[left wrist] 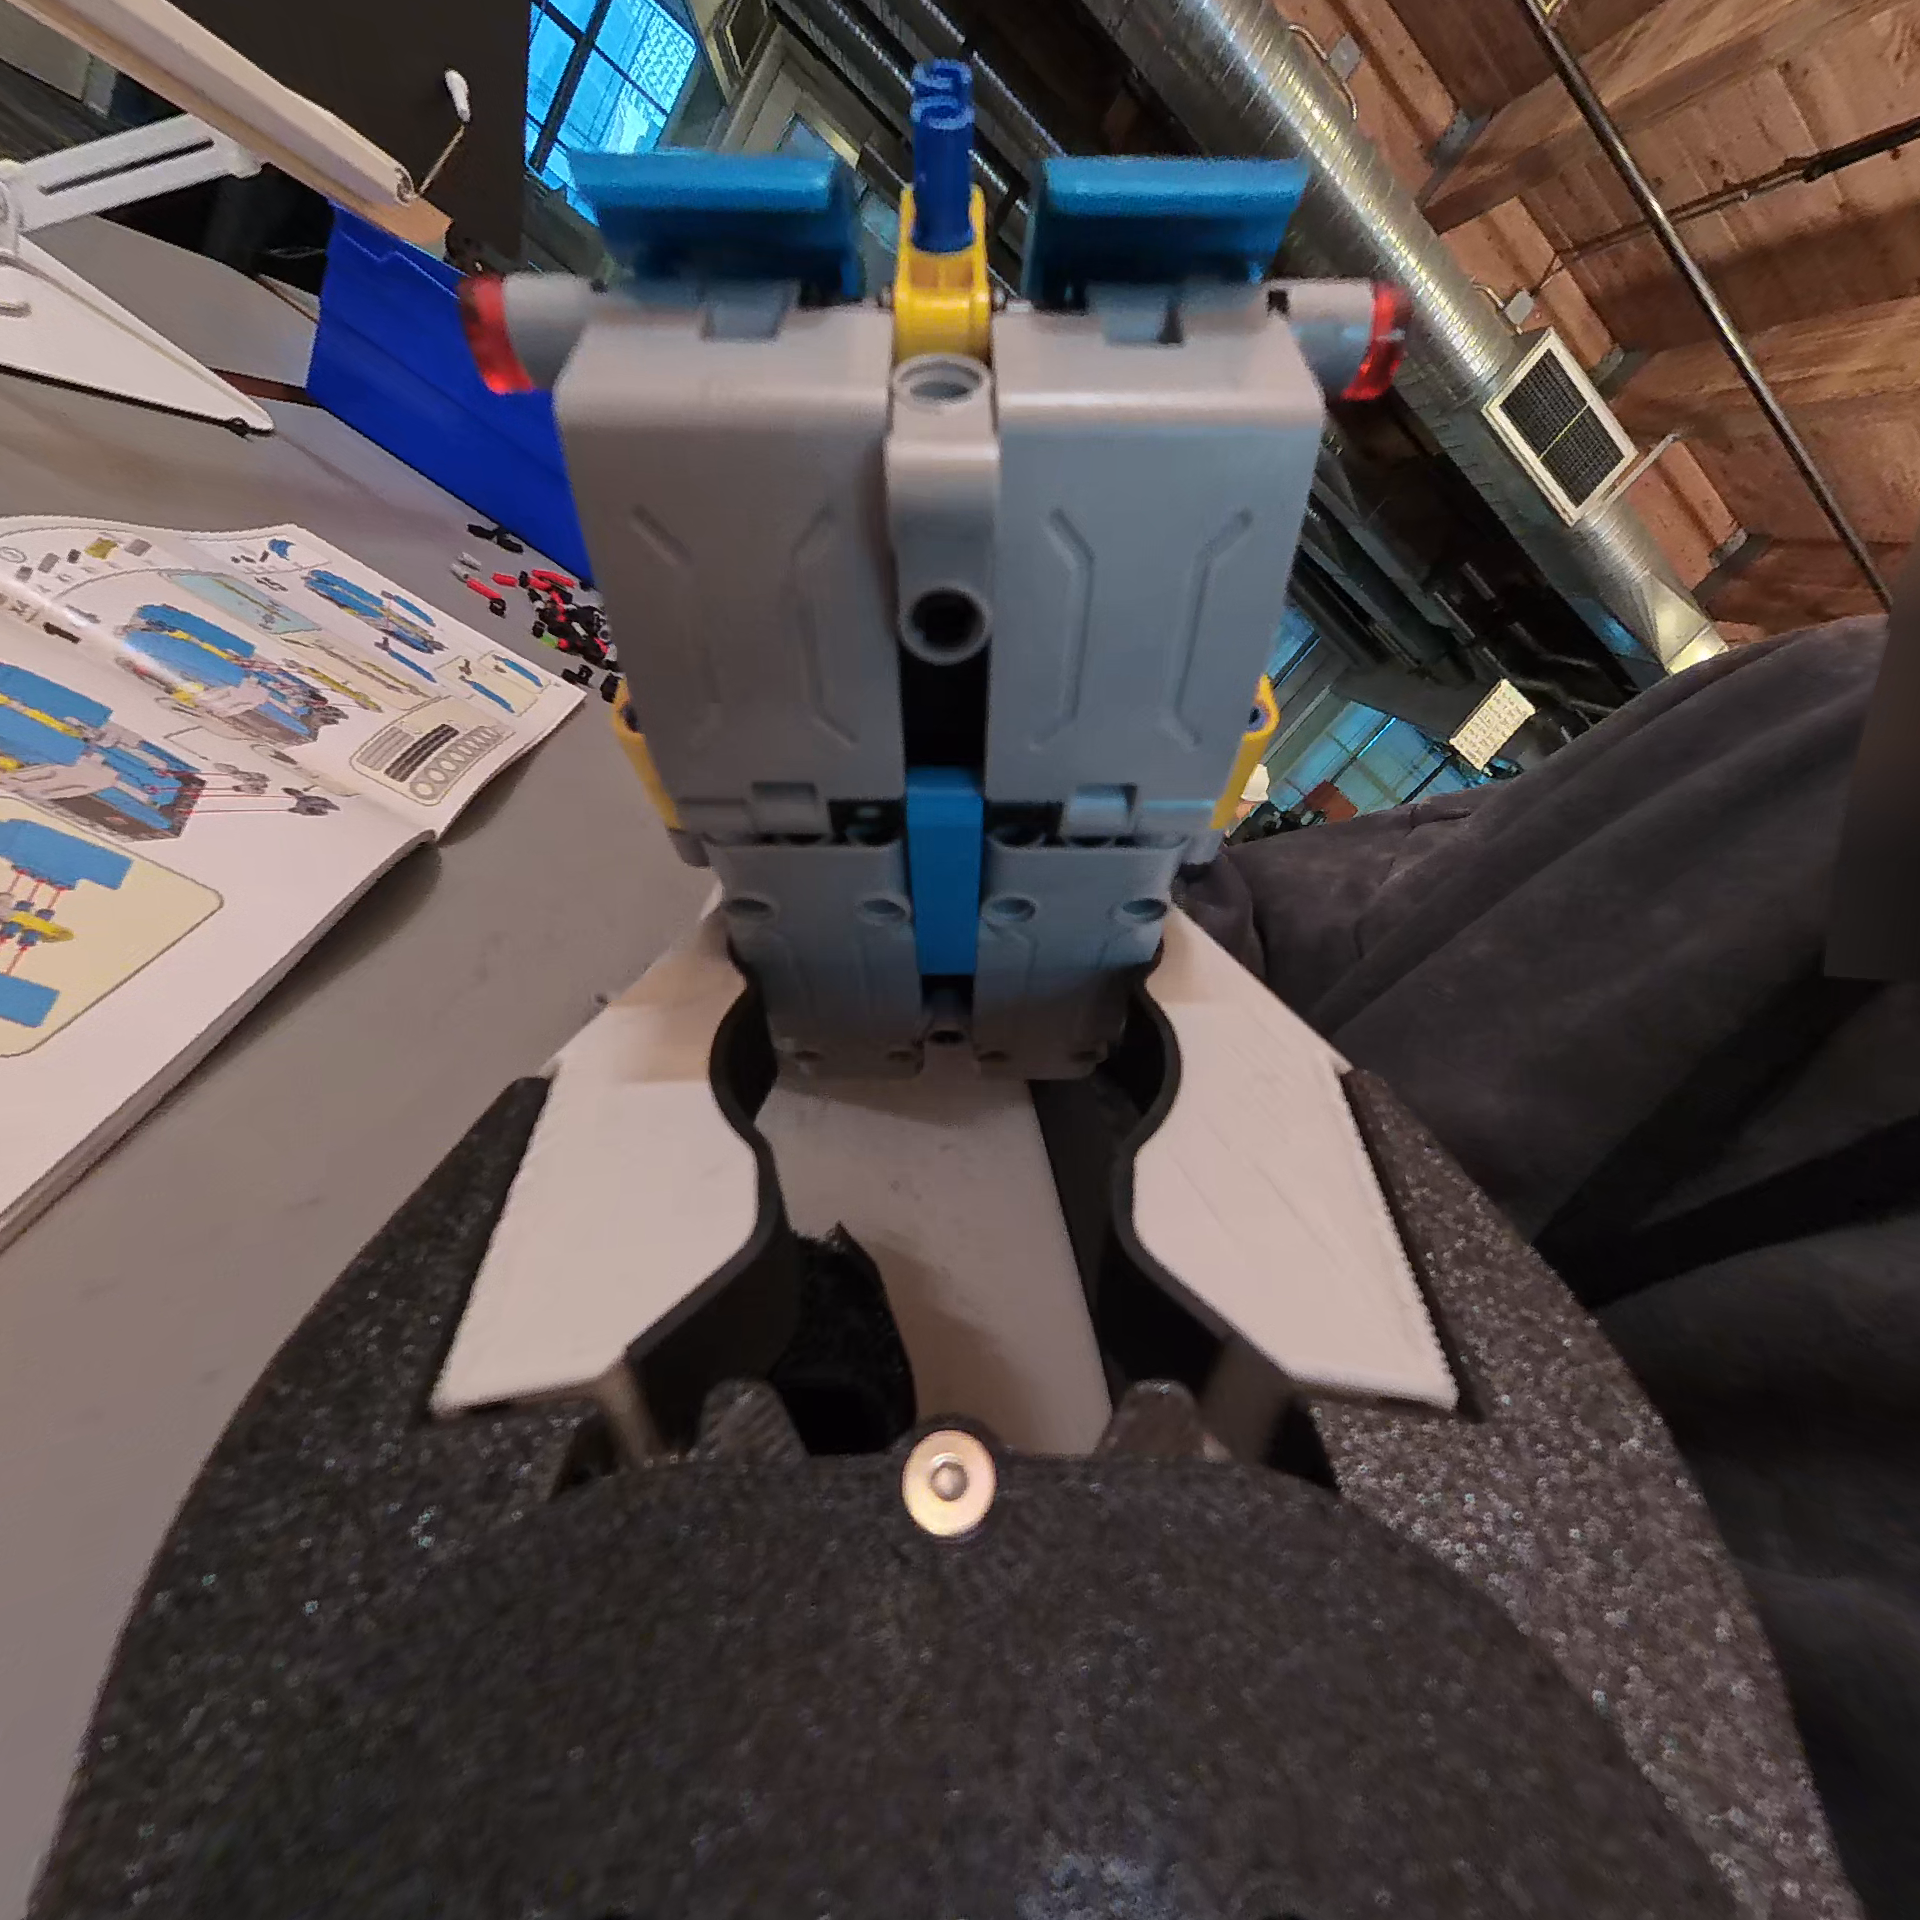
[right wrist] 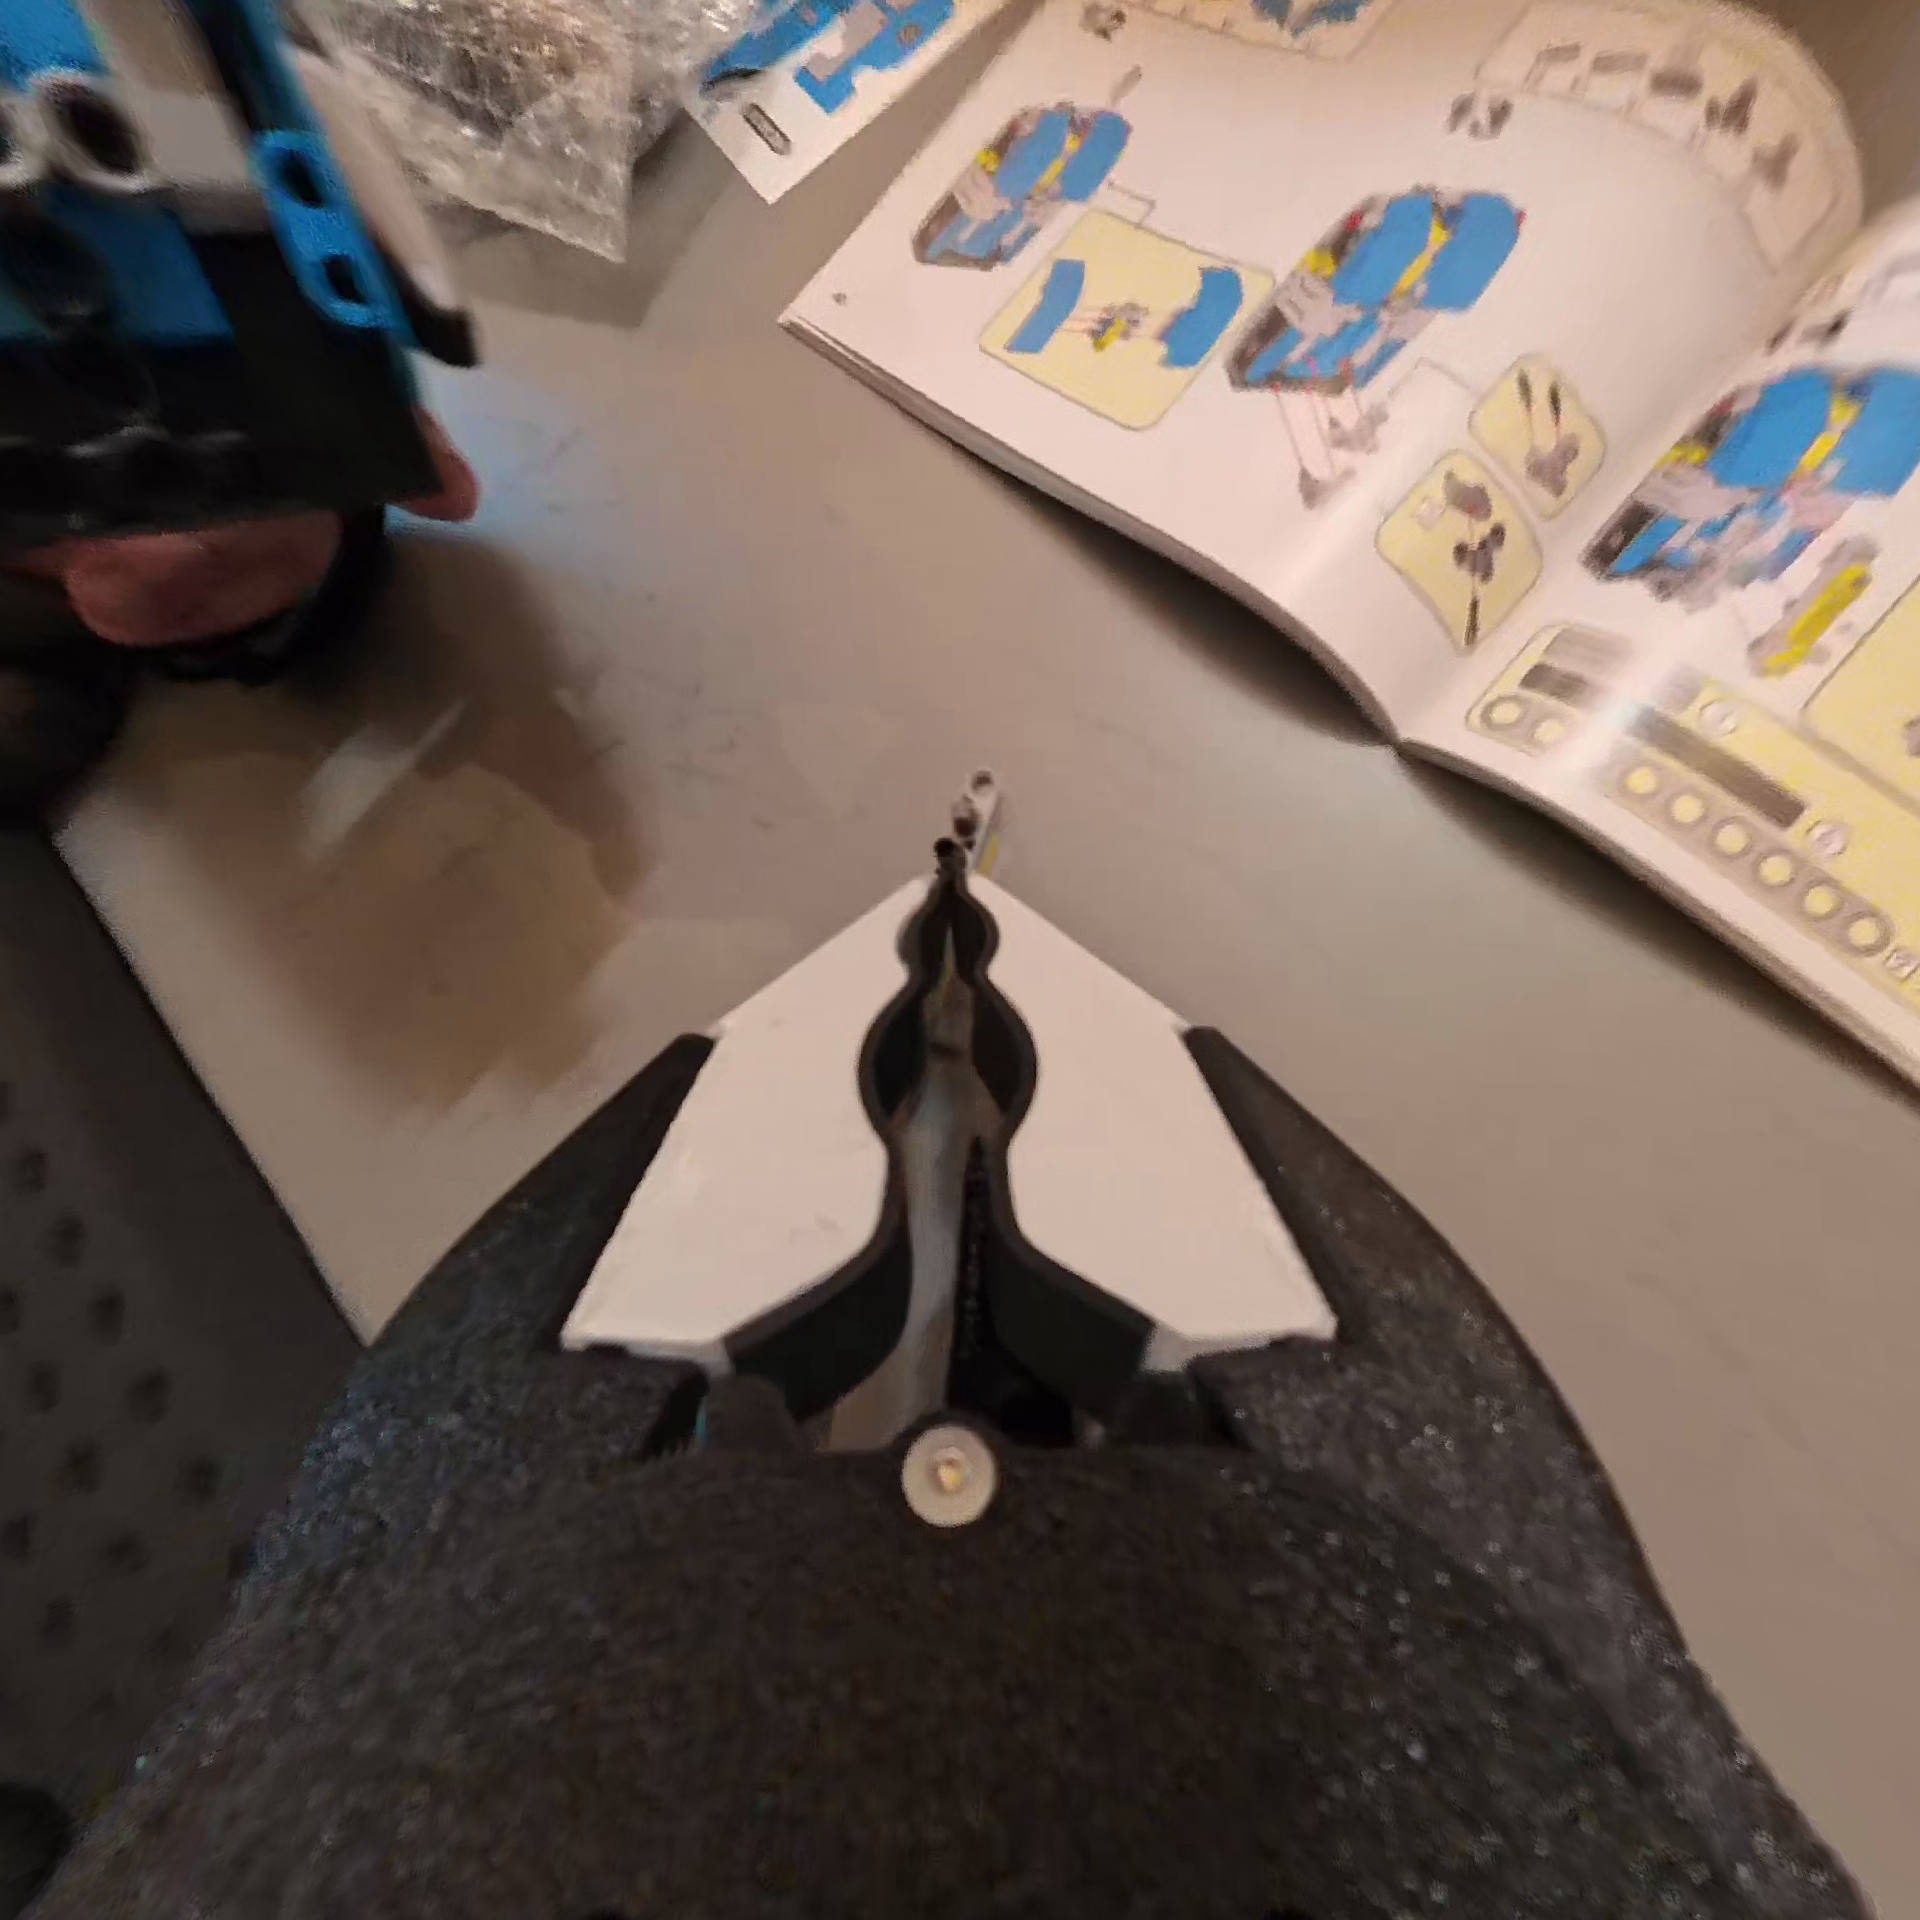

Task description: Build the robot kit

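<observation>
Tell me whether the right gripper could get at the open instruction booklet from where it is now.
Probably yes. The bare grey table lies open between the right gripper and the instruction booklet, with nothing in between. But the gripper is already shut on a small grey and black piece, so it could hardly take hold of the booklet.

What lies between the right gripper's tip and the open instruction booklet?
Only bare tabletop separates right gripper and instruction booklet, per the right wrist view.

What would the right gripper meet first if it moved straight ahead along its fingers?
Probably the grey table. The right gripper, shut on a small grey-and-black piece, points down at bare tabletop; the open instruction booklet lies off to the right. Depth is unclear.
</observation>
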The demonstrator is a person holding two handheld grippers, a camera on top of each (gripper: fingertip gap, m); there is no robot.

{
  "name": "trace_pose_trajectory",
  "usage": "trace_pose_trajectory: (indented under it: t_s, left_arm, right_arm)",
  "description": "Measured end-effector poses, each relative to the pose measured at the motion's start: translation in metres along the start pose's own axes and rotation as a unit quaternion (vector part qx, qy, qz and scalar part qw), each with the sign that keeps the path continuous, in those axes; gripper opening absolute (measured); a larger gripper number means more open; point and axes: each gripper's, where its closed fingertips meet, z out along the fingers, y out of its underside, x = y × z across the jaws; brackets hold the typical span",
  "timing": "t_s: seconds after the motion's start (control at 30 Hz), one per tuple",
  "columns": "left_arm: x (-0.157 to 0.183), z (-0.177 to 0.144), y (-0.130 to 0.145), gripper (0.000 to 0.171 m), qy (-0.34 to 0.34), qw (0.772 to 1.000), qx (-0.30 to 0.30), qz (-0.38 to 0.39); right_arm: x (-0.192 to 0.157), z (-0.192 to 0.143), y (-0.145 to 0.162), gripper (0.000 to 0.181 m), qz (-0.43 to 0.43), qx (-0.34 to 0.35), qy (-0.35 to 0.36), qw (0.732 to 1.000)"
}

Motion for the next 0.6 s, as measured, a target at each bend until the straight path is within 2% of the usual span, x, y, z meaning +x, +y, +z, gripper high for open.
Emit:
trace_pose_trajectory:
  t_s: [0.1, 0.2, 0.3, 0.33, 0.4, 0.53, 0.6]
  left_arm:
    - [-0.001, 0.0, 0.0, 0.066, -0.001, 1.0, 0.001, -0.003]
    - [-0.001, -0.001, -0.001, 0.066, -0.001, 1.0, 0.003, -0.001]
    - [-0.002, -0.003, -0.003, 0.066, -0.006, 1.0, 0.004, 0.006]
    - [-0.003, -0.004, -0.003, 0.066, -0.008, 1.0, 0.004, 0.008]
    - [-0.004, -0.005, -0.005, 0.066, -0.01, 1.0, 0.007, 0.005]
    - [-0.004, -0.006, -0.003, 0.066, -0.003, 1.0, 0.002, -0.003]
    - [0.005, -0.007, -0.006, 0.066, 0.031, 0.999, 0.011, -0.019]
  right_arm:
    - [-0.024, 0.0, -0.004, 0.0, -0.047, -0.006, -0.04, 0.998]
    - [-0.039, 0.01, -0.002, 0.013, -0.092, -0.027, -0.041, 0.995]
    - [-0.018, -0.007, -0.022, 0.015, -0.092, 0.026, 0.014, 0.995]
    - [-0.013, -0.011, -0.025, 0.022, -0.081, 0.032, 0.018, 0.996]
    - [-0.004, -0.007, -0.02, 0.025, -0.077, 0.024, 0.029, 0.996]
    - [-0.01, 0.005, -0.016, 0.015, -0.094, 0.027, 0.024, 0.995]
    - [-0.013, 0.004, -0.018, 0.015, -0.094, 0.028, 0.018, 0.995]
